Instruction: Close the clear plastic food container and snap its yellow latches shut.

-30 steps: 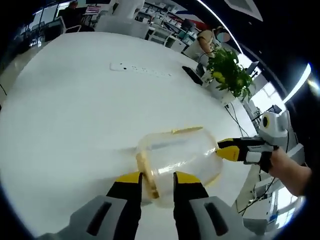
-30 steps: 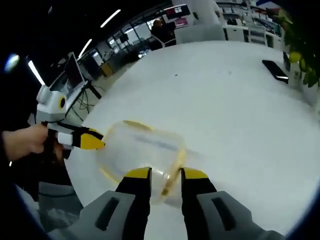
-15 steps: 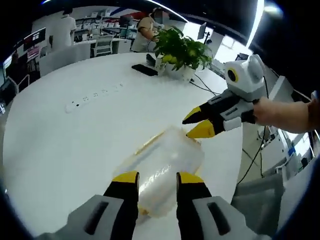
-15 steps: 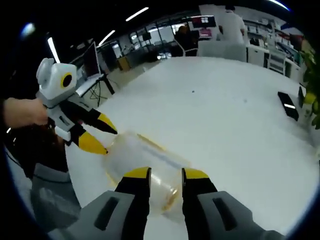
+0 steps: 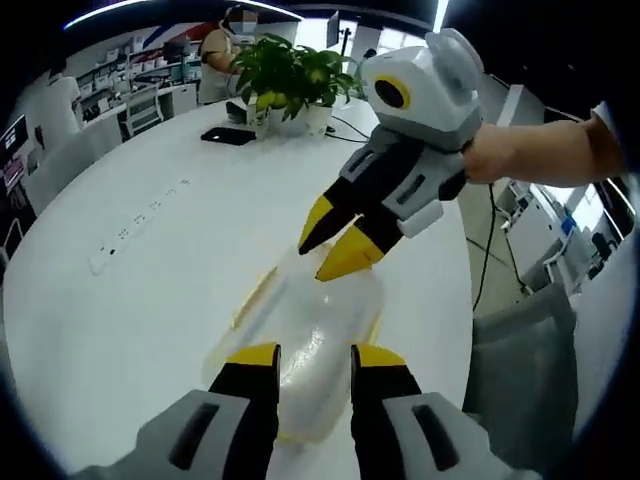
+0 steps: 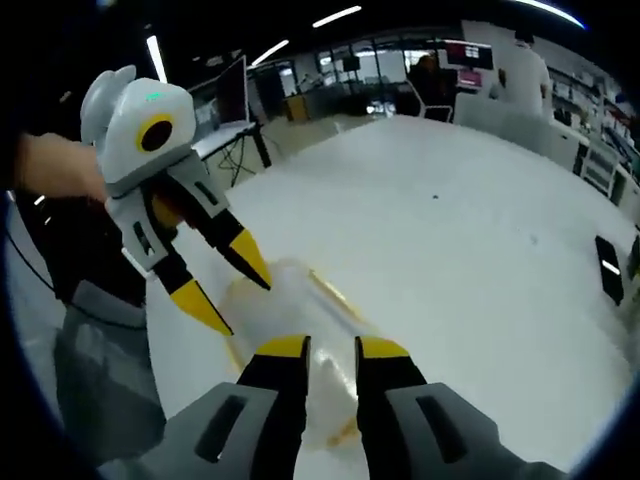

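Both hand-held grippers, left [image 5: 310,362] and right [image 6: 324,352], jaws parted, have closed in over the clear container [image 5: 300,335].

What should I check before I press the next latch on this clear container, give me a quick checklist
1. Container resting on the white table: ok.
2. Lid seated all round: cannot tell, the plastic is clear and blurred.
3. Yellow latch along the long side snapped down: cannot tell.
4. Left gripper fingers astride the container's near end: ok.
5. Right gripper open, fingers over its end: ok.
6. Both grippers apart, not colliding: ok.
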Demonstrator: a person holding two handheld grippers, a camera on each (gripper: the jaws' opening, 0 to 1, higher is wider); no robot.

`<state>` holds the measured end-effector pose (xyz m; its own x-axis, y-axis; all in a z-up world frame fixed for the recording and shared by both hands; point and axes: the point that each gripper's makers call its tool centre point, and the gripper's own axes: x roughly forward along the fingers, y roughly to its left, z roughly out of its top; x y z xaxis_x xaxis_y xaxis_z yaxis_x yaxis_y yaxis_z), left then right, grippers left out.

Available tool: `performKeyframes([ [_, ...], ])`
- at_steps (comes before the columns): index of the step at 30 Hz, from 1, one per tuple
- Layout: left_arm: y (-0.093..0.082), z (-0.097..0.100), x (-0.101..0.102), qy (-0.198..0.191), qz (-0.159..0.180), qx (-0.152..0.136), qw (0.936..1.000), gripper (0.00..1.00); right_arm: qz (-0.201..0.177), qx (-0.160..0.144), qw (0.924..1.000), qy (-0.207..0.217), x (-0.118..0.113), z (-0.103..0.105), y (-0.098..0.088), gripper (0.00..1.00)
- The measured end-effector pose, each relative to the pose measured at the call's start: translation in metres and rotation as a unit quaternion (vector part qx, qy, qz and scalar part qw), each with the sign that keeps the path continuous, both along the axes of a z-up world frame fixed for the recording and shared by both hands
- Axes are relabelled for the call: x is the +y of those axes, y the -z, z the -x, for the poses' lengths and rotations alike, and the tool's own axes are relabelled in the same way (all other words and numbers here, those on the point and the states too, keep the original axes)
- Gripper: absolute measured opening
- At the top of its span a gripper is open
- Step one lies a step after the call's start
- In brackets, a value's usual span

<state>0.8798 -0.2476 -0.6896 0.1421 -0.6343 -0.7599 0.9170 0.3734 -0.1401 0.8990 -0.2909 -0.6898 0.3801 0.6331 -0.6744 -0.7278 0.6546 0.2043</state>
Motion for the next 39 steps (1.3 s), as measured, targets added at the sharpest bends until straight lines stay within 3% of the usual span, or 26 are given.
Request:
performKeyframes([
  [6, 0.003, -0.002, -0.007, -0.005, 0.001, 0.009, 0.9999, 0.2, 0.009, 0.005, 0.9999, -0.013, 0.004, -0.004, 0.005, 0.13],
  [15, 0.006, -0.002, -0.016, -0.003, 0.002, -0.004, 1.0, 0.19, 0.011, 0.004, 0.9995, -0.028, 0.012, -0.007, 0.009, 0.12],
  [26, 0.012, 0.015, -0.02, 0.05, -0.029, -0.035, 0.9977, 0.19, 0.011, -0.005, 0.9991, -0.041, 0.017, -0.012, 0.01, 0.12],
  [35, 0.019, 0.035, -0.023, 0.077, -0.032, -0.022, 0.9962, 0.21, 0.016, -0.011, 0.9976, -0.066, 0.026, -0.019, 0.009, 0.19],
  [39, 0.02, 0.036, -0.022, 0.091, -0.034, -0.03, 0.9949, 0.22, 0.03, -0.012, 0.9942, -0.102, 0.028, -0.018, 0.015, 0.21],
])
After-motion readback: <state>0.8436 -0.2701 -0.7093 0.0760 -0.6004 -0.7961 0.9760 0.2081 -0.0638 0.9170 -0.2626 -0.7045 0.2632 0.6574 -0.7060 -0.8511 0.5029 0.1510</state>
